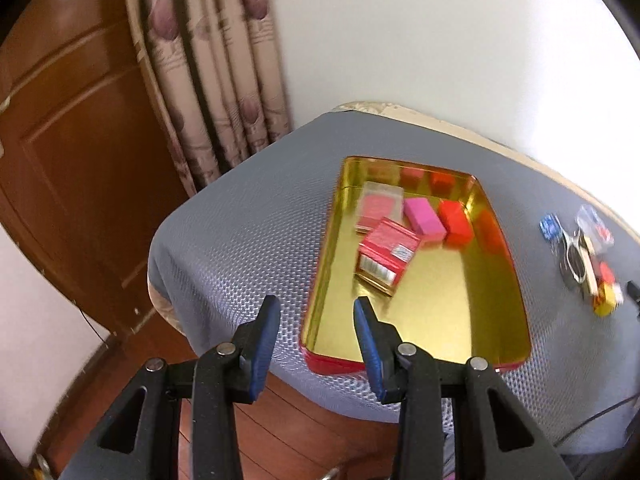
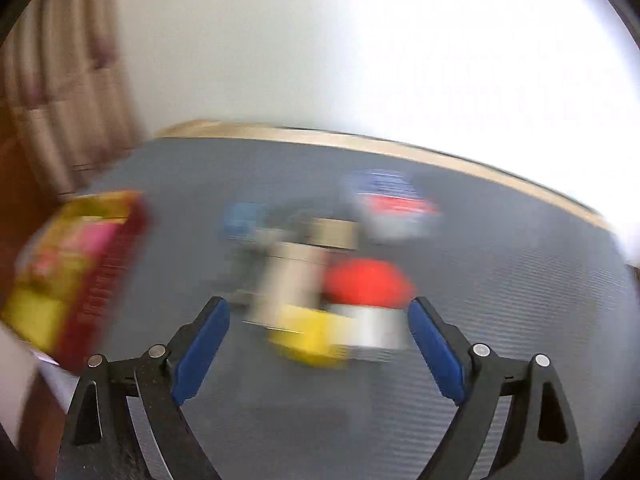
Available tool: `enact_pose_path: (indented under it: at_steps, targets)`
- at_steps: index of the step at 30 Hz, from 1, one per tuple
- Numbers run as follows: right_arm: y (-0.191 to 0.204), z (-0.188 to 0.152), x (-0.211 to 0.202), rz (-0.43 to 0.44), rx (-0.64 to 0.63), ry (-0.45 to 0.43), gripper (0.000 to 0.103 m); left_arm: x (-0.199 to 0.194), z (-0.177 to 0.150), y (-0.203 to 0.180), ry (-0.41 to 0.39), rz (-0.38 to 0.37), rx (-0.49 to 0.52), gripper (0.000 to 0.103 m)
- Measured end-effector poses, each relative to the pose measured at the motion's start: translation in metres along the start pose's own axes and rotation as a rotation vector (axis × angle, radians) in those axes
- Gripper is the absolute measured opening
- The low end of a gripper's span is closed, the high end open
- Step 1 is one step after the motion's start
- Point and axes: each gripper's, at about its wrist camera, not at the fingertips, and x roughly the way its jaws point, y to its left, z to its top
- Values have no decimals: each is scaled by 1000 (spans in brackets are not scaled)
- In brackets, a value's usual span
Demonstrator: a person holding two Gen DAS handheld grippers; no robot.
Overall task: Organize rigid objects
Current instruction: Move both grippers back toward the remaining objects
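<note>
The left gripper [image 1: 316, 304] stood part-spread and empty over the near rim of a red, gold-lined tin [image 1: 512, 356] on the grey table [image 1: 224, 232], holding red and pink boxes [image 1: 425, 220]; print unreadable. The right gripper [image 2: 319, 312] gaped wide above blurred loose pieces [image 2: 308, 332].

Grey, dimple-textured worktop [image 1: 240, 232] with a pale beige rim along the far edge. Directly on it: a shallow rectangular tin tray, gold inside and red outside [image 1: 326, 256], and, well apart, a loose cluster of small blurred objects [image 1: 588, 256].
</note>
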Motion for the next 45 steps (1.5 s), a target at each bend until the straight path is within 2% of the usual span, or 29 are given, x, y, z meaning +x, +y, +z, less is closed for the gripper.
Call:
enact_pose_path:
  at_steps: [3,5,7,9,11,14,22,27,30,32,34,36,39,45]
  targets:
    - [-53,-13,4,-136,27,3,89,-7,-4,-25,-38,13,85,39]
    - [-83,-17,7,-175,64,5,90,-12,-9,-41,-59,24,137,39]
    - [-106,-22,12,-195,98,24,92,-17,-13,-59,-72,5,188,39]
    - [-126,-29,20,-202,145,53,93,-24,-16,-78,-79,-43,230,39]
    - [-145,-34,26,-162,223,95,94,-29,-17,-99,-73,-119,264,39]
    - [-161,-36,24,-129,309,97,94,-27,-13,-136,-16,-259,317,39]
    - [-171,-36,24,-69,332,94,96,-11,-9,-250,116,-460,468,39]
    - [-167,-39,25,-25,337,90,96,5,2,-298,204,-590,452,39]
    - [-166,-41,24,1,339,88,96,13,9,-317,182,-612,535,39]
    - [-166,-41,24,16,341,85,96,18,12,-328,173,-637,633,39]
    - [-166,-41,23,27,342,83,96,21,15,-332,151,-626,699,39]
    - [-166,-41,23,36,342,81,96,23,18,-336,173,-690,755,39]
    - [-167,-42,21,44,342,79,96,23,20,-346,174,-730,850,39]
    - [-164,-41,24,55,338,85,96,29,16,-365,178,-722,1040,39]
